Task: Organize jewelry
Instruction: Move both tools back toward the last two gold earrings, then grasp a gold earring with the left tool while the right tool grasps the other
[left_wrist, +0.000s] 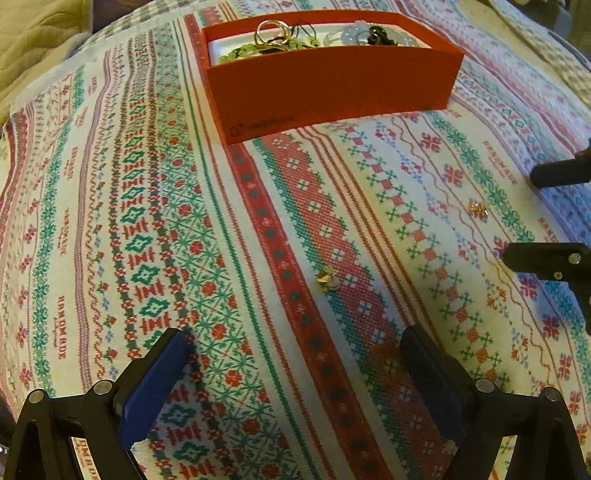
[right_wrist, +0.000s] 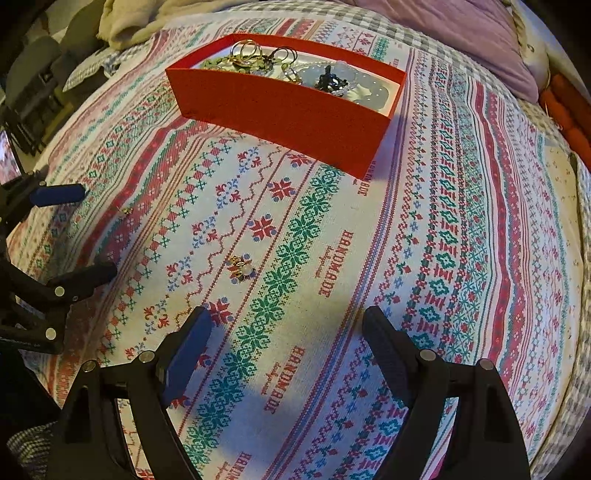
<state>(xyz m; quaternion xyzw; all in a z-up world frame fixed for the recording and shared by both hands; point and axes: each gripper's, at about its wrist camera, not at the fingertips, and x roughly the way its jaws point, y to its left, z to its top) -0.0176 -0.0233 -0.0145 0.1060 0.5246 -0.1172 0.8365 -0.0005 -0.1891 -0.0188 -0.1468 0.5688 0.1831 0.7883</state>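
A red box (left_wrist: 325, 88) holds gold rings, green beads and dark jewelry; it also shows in the right wrist view (right_wrist: 280, 110). A small gold earring (left_wrist: 327, 279) lies on the patterned cloth ahead of my left gripper (left_wrist: 295, 347), which is open and empty. A second gold earring with a pearl (right_wrist: 242, 268) lies just ahead of my right gripper (right_wrist: 288, 325), also open and empty. That pearl earring shows in the left view (left_wrist: 478, 210) between the right gripper's fingers (left_wrist: 554, 171). The first earring is tiny in the right view (right_wrist: 126, 210).
The patterned cloth (left_wrist: 147, 221) covers a bed. A cream blanket (left_wrist: 33, 48) lies at the far left. A purple pillow (right_wrist: 461, 33) and an orange item (right_wrist: 569, 110) lie at the far right. The left gripper's fingers (right_wrist: 59, 195) show at the left edge.
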